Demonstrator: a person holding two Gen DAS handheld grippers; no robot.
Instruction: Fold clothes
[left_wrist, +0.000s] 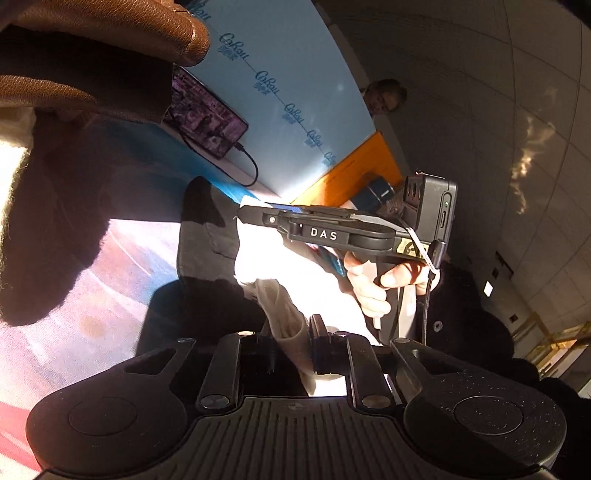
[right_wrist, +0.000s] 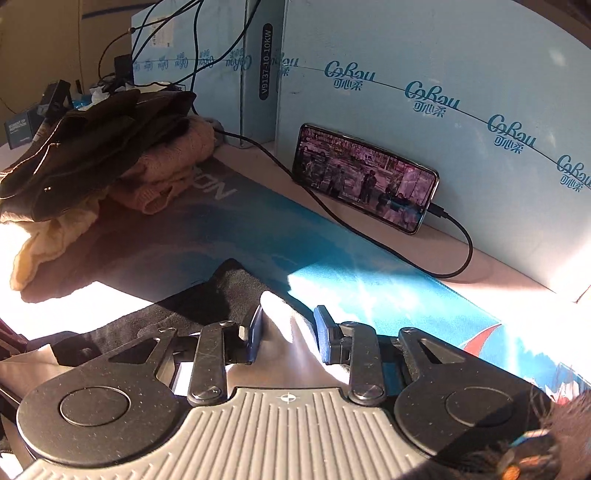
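both grippers are pinching the same pale cloth (right_wrist: 291, 332), which is lying partly over a dark garment (right_wrist: 236, 284) on the blue mat (right_wrist: 332, 258). the right gripper (right_wrist: 288, 332) is closing its blue pads on a bright fold of it; the left gripper (left_wrist: 295, 343) is clamping a hanging strip. sun glare is washing out the cloth's edges, so how many layers each is holding cannot be told. risk: an uneven pull is likely dragging the dark garment along or slipping a thin pinch free. the phone (right_wrist: 364, 177) and its cable (right_wrist: 424, 258) are sitting near the mat's far edge, and a wide swing is liable to snag them. the folded pile (right_wrist: 110, 147) is standing well apart at the back left.
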